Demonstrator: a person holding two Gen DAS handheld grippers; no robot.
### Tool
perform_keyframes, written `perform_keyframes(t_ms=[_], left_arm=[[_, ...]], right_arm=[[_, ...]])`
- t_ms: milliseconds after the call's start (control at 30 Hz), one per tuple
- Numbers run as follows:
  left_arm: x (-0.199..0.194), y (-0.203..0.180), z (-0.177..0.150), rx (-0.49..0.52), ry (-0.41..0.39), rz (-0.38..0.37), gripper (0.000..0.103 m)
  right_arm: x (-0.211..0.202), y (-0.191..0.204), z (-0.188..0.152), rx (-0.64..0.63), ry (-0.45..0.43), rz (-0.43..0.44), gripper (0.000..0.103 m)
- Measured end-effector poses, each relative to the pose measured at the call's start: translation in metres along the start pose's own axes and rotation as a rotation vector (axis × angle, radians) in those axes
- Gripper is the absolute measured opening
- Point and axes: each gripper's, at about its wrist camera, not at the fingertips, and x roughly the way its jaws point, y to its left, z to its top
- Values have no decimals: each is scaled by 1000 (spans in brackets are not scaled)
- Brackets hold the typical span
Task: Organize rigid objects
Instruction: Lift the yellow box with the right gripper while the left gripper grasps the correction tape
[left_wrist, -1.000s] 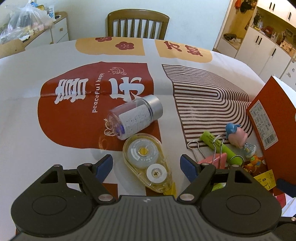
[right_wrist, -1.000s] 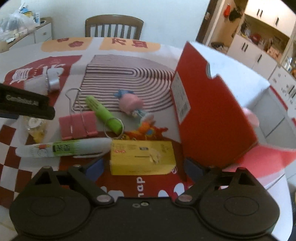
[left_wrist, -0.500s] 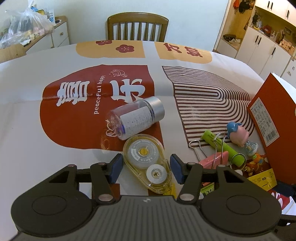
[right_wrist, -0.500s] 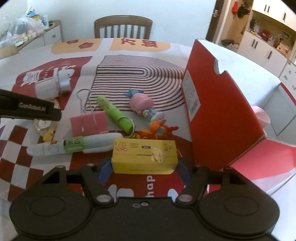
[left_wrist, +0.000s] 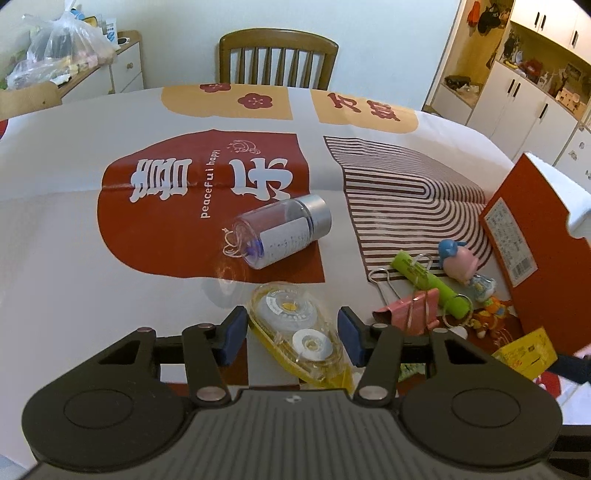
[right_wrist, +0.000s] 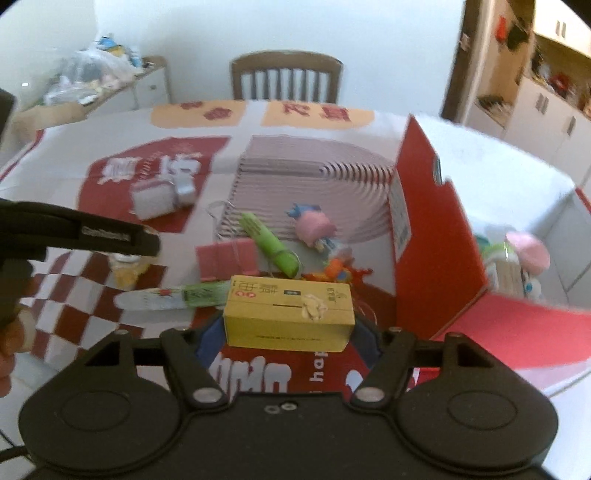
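In the left wrist view, the left gripper (left_wrist: 291, 334) is seen with its blue fingers (left_wrist: 232, 332) set on either side of a clear yellow correction tape dispenser (left_wrist: 301, 334). By the last readings the fingers are closing, and both pads appear pressed against the dispenser's sides. Beyond the dispenser, a clear bottle (left_wrist: 282, 230) with a silver cap is laid on its side on the red print of the counter (left_wrist: 74, 288). To the right, a pink binder clip (left_wrist: 410, 314), a green highlighter (left_wrist: 430, 286) and a small pink and blue figurine (left_wrist: 461, 264) are clustered near an open red box (left_wrist: 532, 258). A corner of a yellow box (left_wrist: 526, 352) is visible at the right edge. A wooden chair (left_wrist: 277, 59) is placed behind the counter.

In the right wrist view, which is blurred, the right gripper (right_wrist: 286, 332) is shown clamped on the yellow box (right_wrist: 288, 317), the box spanning the gap between the fingers and lifted clear of the counter (right_wrist: 110, 339). Behind it, a white pen (right_wrist: 166, 299), the pink binder clip (right_wrist: 225, 260), the green highlighter (right_wrist: 267, 243) and the figurine (right_wrist: 314, 229) are laid on the cloth. The red box (right_wrist: 432, 258) is stood open at the right, with several items inside that cannot be made out. The left gripper (right_wrist: 81, 232) is seen from the side at the left edge.
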Motion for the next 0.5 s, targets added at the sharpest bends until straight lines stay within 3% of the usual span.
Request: perform_keyframes(t_ms=[33, 67, 100, 167, 267, 500], left_arm=[[-4, 0, 0, 2, -4, -5, 51], [-8, -1, -1, 5, -10, -2, 30], [-11, -1, 0, 11, -13, -2, 22], [-17, -1, 1, -1, -14, -22, 21], [-18, -4, 0, 25, -5, 12, 21], [-25, 1, -11, 10, 10, -34, 25]], right_arm=[[-5, 1, 2, -13, -10, 10, 70], [-10, 1, 4, -25, -18, 19, 70], [-16, 0, 6, -36, -25, 30, 70], [-26, -2, 11, -50, -34, 48, 70], [-37, -7, 16, -64, -41, 70, 70], [-50, -16, 10, -109, -12, 130, 70]])
